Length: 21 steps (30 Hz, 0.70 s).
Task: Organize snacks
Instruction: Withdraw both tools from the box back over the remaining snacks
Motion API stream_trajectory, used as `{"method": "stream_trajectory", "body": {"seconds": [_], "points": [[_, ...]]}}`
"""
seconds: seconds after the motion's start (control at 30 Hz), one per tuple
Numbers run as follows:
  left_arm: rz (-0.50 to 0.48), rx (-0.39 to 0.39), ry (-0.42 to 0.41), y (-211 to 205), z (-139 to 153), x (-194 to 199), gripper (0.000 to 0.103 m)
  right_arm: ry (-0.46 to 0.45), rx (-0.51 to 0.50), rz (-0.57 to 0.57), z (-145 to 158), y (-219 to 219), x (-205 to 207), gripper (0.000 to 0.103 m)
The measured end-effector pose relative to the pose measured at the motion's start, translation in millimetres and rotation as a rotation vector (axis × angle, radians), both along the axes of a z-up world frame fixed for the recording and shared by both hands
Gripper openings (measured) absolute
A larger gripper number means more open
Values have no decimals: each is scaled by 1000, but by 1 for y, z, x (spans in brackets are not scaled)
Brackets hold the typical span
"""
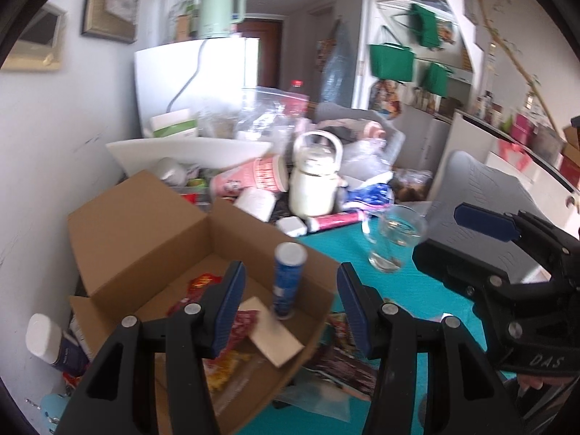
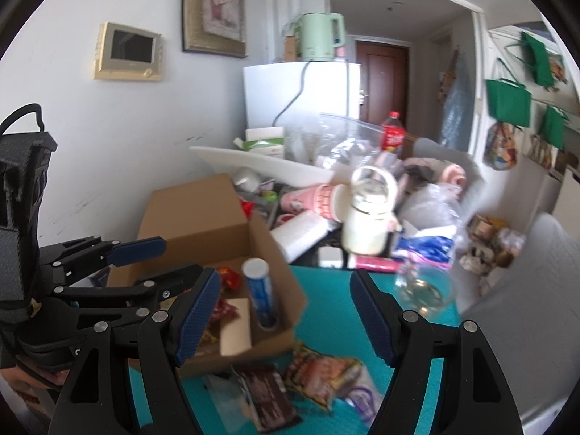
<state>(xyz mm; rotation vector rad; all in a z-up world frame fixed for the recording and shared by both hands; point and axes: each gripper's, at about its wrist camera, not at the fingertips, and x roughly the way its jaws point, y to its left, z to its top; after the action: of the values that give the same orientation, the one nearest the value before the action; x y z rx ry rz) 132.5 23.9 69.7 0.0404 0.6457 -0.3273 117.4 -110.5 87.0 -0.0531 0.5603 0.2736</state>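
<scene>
One open cardboard box (image 2: 203,214) sits on the table (image 2: 326,301). One blue tube (image 2: 259,291) stands upright inside it. One clear glass (image 2: 424,290), one white jar (image 2: 366,217) and one pink cup (image 2: 315,201) lie beyond. Three green bags (image 2: 507,103) hang on the wall. One cola bottle (image 2: 393,134) and one green kettle (image 2: 320,36) show behind.

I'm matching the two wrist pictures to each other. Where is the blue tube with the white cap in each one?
Left wrist: blue tube stands upright in the cardboard box, centre of the picture, between the tool's fingers.
Right wrist: tube stands in the box's right corner, left of centre, between the fingers.
Shared landmark: the clear glass on the teal mat, right of the box.
</scene>
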Motion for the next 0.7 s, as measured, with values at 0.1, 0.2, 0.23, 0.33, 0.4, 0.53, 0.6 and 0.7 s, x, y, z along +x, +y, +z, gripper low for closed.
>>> {"method": "stream_trajectory", "body": {"seconds": [0.1, 0.2, 0.23, 0.33, 0.4, 0.53, 0.6, 0.7], "points": [[-39, -2, -1, -16, -1, -8, 51, 0, -3, -35, 1, -15, -12, 74], [-80, 2, -15, -31, -2, -18, 52, 6, -4, -58, 0, -30, -24, 74], [-93, 3, -15, -37, -3, -21, 52, 10, -1, -63, -1, -35, -28, 74], [-124, -3, -3, -51, -7, -30, 51, 32, 23, -75, -7, -50, -38, 74], [-144, -8, 9, -60, -10, -35, 51, 42, 27, -91, -11, -59, -44, 74], [-130, -1, 12, -69, -18, -43, 51, 72, 30, -113, -22, -72, -54, 75], [-123, 29, 25, -73, -25, -44, 52, 91, 39, -121, -29, -78, -55, 75], [-115, 37, 55, -71, -37, -48, 52, 124, 59, -116, -43, -84, -56, 75]]}}
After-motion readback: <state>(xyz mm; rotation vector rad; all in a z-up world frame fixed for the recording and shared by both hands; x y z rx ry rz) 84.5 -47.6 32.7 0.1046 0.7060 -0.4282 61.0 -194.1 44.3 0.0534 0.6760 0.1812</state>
